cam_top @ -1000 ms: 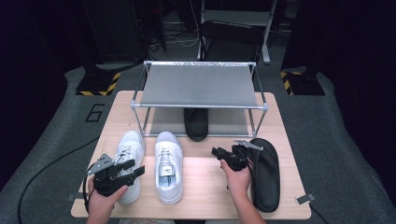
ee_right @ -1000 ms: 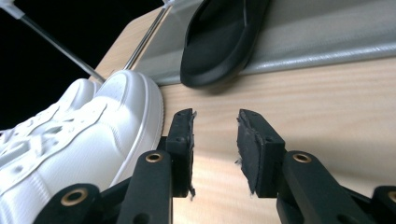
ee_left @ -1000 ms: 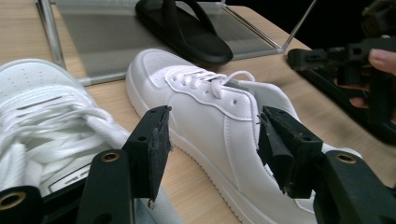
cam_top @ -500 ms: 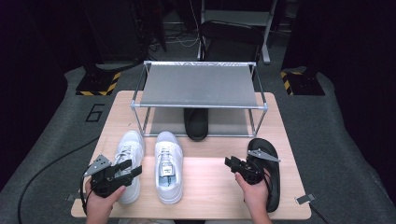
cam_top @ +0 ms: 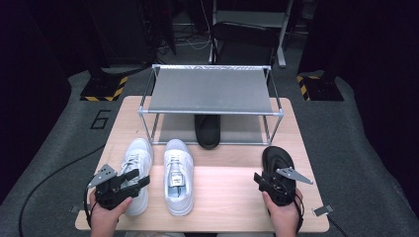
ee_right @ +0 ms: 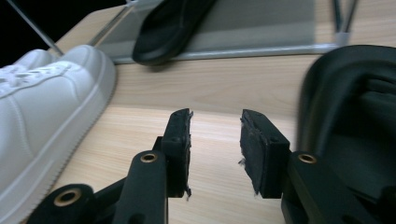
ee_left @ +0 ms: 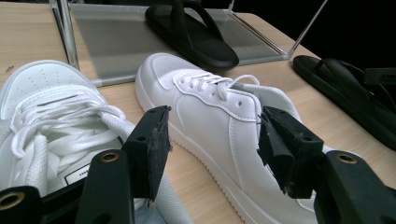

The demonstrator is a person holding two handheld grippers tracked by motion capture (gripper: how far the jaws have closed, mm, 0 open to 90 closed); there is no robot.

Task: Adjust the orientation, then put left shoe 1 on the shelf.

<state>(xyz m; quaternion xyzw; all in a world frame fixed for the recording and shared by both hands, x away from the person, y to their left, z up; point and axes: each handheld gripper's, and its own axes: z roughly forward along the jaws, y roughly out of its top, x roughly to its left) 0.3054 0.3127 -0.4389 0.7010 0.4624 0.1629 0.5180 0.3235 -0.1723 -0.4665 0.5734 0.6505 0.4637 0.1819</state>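
High view looks down; gripper views sit low, sharing the white sneaker (ee_left: 219, 135).

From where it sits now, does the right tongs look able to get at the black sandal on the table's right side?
Probably yes. The right tongs, jaws open and empty, sits just beside the black sandal, with nothing between them.

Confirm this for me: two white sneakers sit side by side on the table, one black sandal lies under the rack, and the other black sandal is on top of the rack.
Not quite. The other black sandal lies on the table by the right gripper, not on the rack, as the high view shows. The rest stands.
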